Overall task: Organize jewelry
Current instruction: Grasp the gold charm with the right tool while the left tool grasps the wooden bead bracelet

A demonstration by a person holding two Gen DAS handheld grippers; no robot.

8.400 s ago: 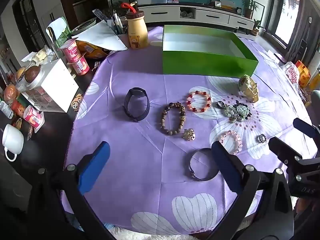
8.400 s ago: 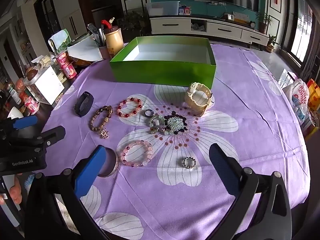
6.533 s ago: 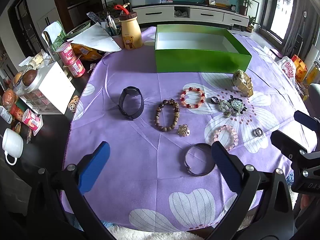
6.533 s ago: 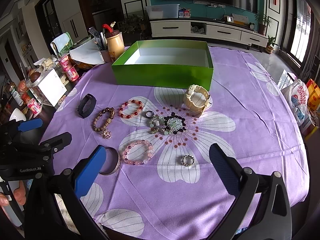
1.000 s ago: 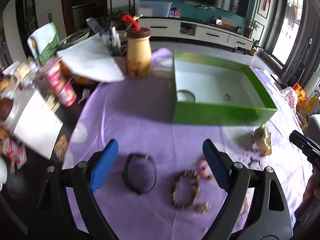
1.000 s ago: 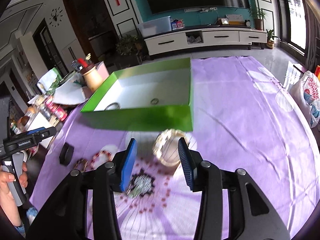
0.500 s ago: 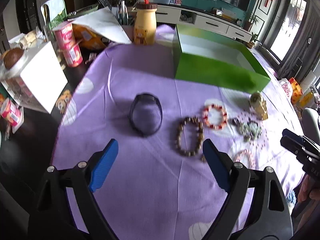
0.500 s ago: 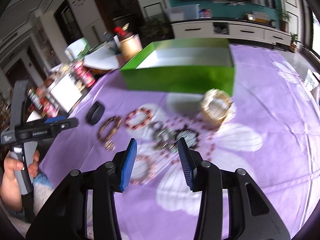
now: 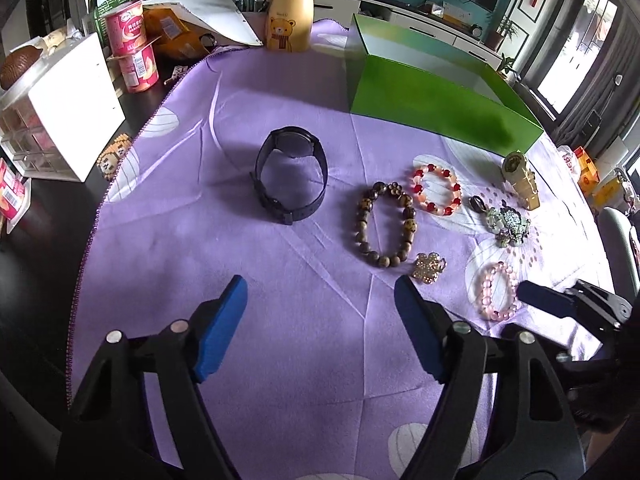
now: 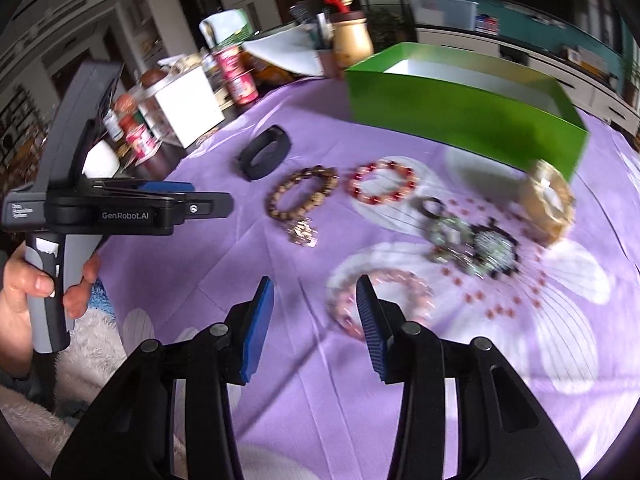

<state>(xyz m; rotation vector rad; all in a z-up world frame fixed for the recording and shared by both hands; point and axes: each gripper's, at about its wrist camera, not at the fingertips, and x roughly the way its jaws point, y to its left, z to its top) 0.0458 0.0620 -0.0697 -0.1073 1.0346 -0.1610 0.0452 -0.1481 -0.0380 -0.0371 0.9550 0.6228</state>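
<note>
Purple floral tablecloth (image 9: 304,360) carries the lot; a green box (image 9: 436,100) stands at its far side, open-topped, its inside hidden from the left wrist view and only a white wall visible from the right. Jewelry on the cloth, left to right: black watch (image 9: 291,174) on its edge, well apart from the rest; brown bead bracelet (image 9: 385,224) with a gold flower brooch (image 9: 429,267) just beside its near end; red-and-pink bead bracelet (image 9: 436,190); dark ring (image 9: 477,202); a cluster of silver-green brooches (image 9: 508,225); cream watch (image 9: 522,182) near the box corner; pink bead bracelet (image 9: 495,291) nearest the person. Off the cloth, along the left edge: white drawer unit (image 9: 68,108), red yogurt cups (image 9: 132,54), a yellow bear bottle (image 9: 290,20), papers. Left gripper (image 9: 320,328) hangs over bare cloth in front of the black watch, its jaws closing with nothing between them. Right gripper (image 10: 315,326) sits partly parted and empty, its right finger overlapping the pink bead bracelet's rim in view; contact cannot be told, the frame being blurred. A hand (image 10: 24,280) grips the left tool's handle. Against the earliest frames, the silver bangle and the small silver ring are gone from the cloth, and both grippers stand narrower than then.
</note>
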